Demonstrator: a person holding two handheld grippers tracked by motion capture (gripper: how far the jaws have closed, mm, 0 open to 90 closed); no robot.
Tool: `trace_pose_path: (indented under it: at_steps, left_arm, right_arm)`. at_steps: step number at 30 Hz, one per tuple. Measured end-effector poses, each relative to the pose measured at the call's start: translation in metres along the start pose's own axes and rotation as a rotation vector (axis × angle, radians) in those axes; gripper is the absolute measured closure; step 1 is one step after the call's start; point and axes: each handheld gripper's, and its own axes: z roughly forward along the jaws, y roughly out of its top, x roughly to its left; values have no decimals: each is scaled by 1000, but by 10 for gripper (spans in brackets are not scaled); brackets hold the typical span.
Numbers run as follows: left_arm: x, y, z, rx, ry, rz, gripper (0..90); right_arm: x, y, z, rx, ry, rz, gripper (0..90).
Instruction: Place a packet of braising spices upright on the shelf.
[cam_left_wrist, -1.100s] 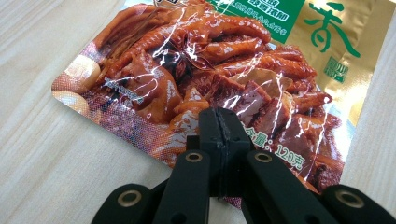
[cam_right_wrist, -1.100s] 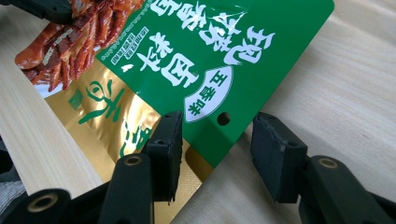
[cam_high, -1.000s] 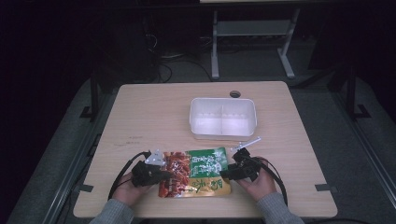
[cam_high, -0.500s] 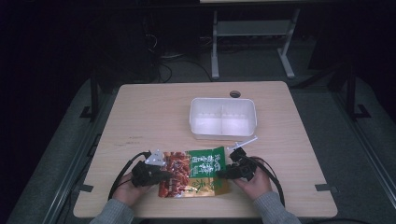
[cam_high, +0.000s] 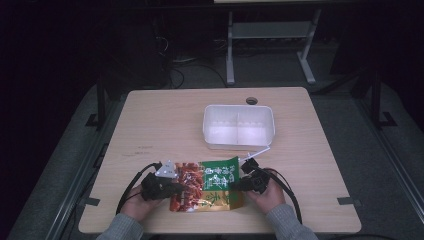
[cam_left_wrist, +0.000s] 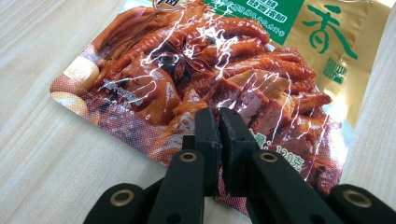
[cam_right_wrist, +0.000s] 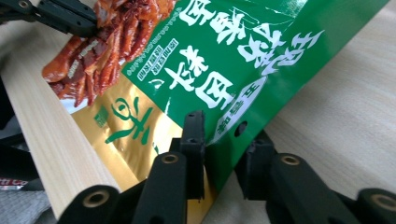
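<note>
Now my left gripper (cam_left_wrist: 218, 122) pinches the snack pouch (cam_high: 210, 184). My right gripper (cam_right_wrist: 223, 140), jaws narrowed, has tipped its green edge off the table (cam_high: 165, 120).

On the desk (cam_high: 165, 125), a food pouch (cam_high: 207, 184) lies at the 6 o'clock edge, just before the person. A divided tray (cam_high: 239, 126) sits behind it, toward 1 o'clock from the pouch and right of the desk's middle, well apart from it. A round hole (cam_high: 251, 100) lies in the desk at 12 o'clock of the tray, near the far edge. The left hand-held gripper (cam_high: 176, 187) is at the pouch's 9 o'clock side, the right hand-held gripper (cam_high: 236, 186) at its 3 o'clock side.
</note>
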Motion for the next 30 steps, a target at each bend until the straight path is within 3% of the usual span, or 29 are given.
trace_pose_path:
  at_steps: [8,12,22,30]
  left_arm:
    - [0,0,-1,-3,-5,-5,805]
    - [2,-2,-3,-6,-7,-13,774]
    - [8,-9,-13,-40,21,-42,722]
    - [10,-11,-16,-45,33,-51,689]
  right_arm:
    - [-3,0,0,0,33,28,816]
    - [-10,-3,-1,-19,82,64,840]
    - [-8,0,-13,-59,76,45,884]
    - [-6,5,-17,-57,70,34,898]
